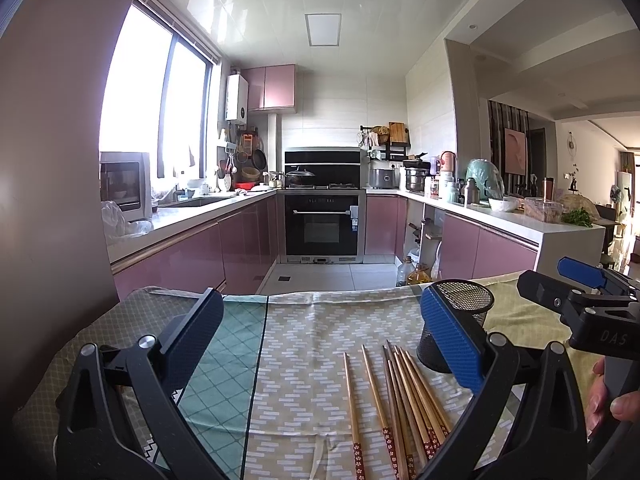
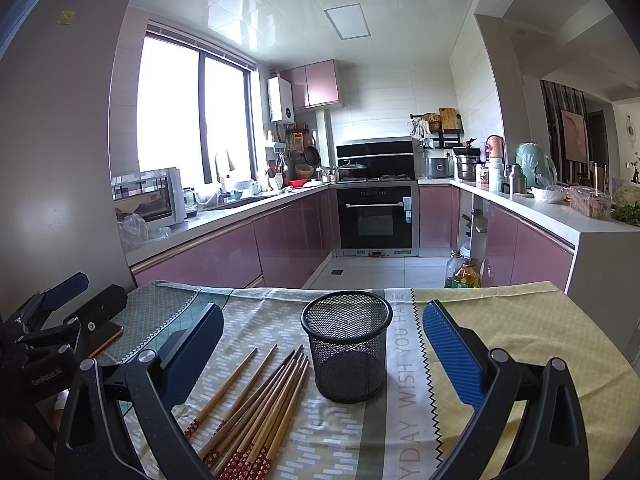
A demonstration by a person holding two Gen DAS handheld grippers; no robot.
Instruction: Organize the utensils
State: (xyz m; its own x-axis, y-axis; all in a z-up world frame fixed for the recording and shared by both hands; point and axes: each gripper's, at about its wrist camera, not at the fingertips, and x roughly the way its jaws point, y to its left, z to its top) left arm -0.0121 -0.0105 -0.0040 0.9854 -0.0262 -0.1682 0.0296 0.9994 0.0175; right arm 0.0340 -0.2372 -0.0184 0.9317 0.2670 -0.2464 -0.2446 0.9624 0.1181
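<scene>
Left wrist view: the left gripper (image 1: 320,344) is spread wide with nothing between its blue pads, held above a bench covered by a patterned cloth (image 1: 312,320). A loose bundle of wooden chopsticks (image 1: 400,404) lies flat on the cloth toward the right finger, red-patterned ends nearest the camera. A black mesh holder (image 1: 470,304) stands upright just beyond the chopsticks, partly hidden by the right finger. The right gripper (image 1: 576,284) enters from the right edge. Right wrist view: the right gripper (image 2: 324,344) is likewise released and empty. The mesh holder (image 2: 347,350) stands empty between its fingers; the chopsticks (image 2: 256,404) lie fanned just left of it, apart from the holder.
</scene>
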